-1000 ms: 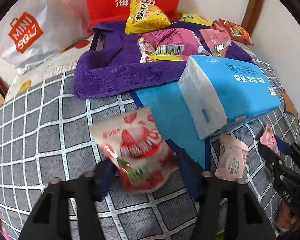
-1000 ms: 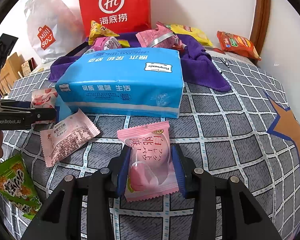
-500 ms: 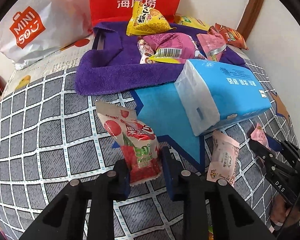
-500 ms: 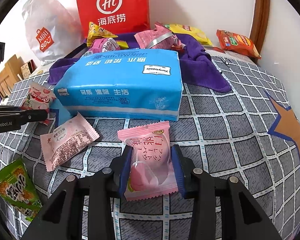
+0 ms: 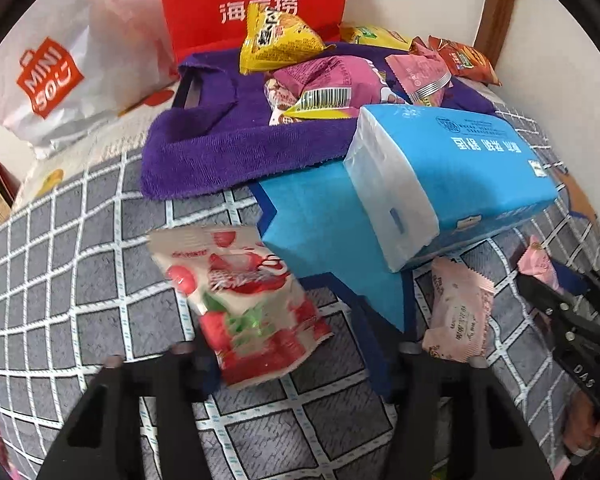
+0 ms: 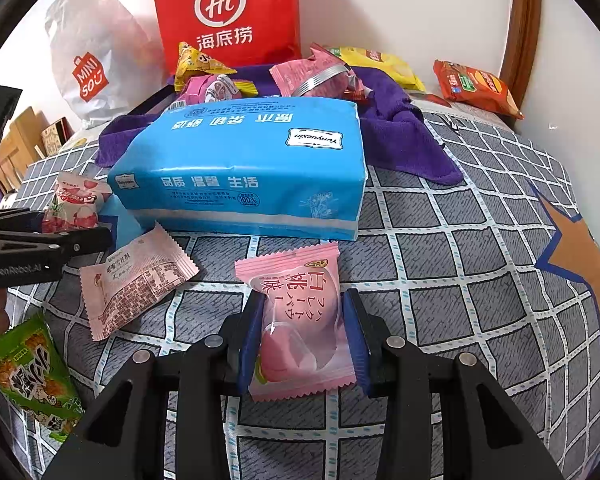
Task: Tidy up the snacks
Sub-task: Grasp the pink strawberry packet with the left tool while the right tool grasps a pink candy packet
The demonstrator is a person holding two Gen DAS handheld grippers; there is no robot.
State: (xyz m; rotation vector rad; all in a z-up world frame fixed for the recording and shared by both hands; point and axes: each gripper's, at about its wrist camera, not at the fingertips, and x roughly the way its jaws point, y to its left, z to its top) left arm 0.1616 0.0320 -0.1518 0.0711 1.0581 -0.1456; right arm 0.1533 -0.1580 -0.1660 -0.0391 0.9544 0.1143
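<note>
So the bit that matters here: the strawberry pack (image 5: 244,300) sits right between the left claw (image 5: 296,344) fingers, but skewed. Its long axis runs at a slant from upper left down toward the claw, with the lower corner nearly at the left finger (image 5: 204,364) and a clear gap over to the right finger (image 5: 376,352). The jaws are opening at this moment with the pack in between, and the frame is blurry, so I'd call it loose rather than pinched. It looks to be lying on the checked bed cover (image 5: 80,240), just left of the blue tissue pack (image 5: 452,176).

The right claw (image 6: 302,336) is the tidy one: closed on the pink peach pack (image 6: 300,320), a blue pad on each side, the pack's long axis pointing straight out along the fingers, its far end toward the tissue pack.

The rest of the snacks are piled on the purple towel (image 5: 228,148) at the back, past the tissue pack, so that's my guess for where things go. The left claw is nearer the towel's open front edge; the right one has the tissue pack square in the way. Another pink pack (image 6: 136,276) lies flat between the two claws, and a green pack (image 6: 28,372) sits off to the near left.
</note>
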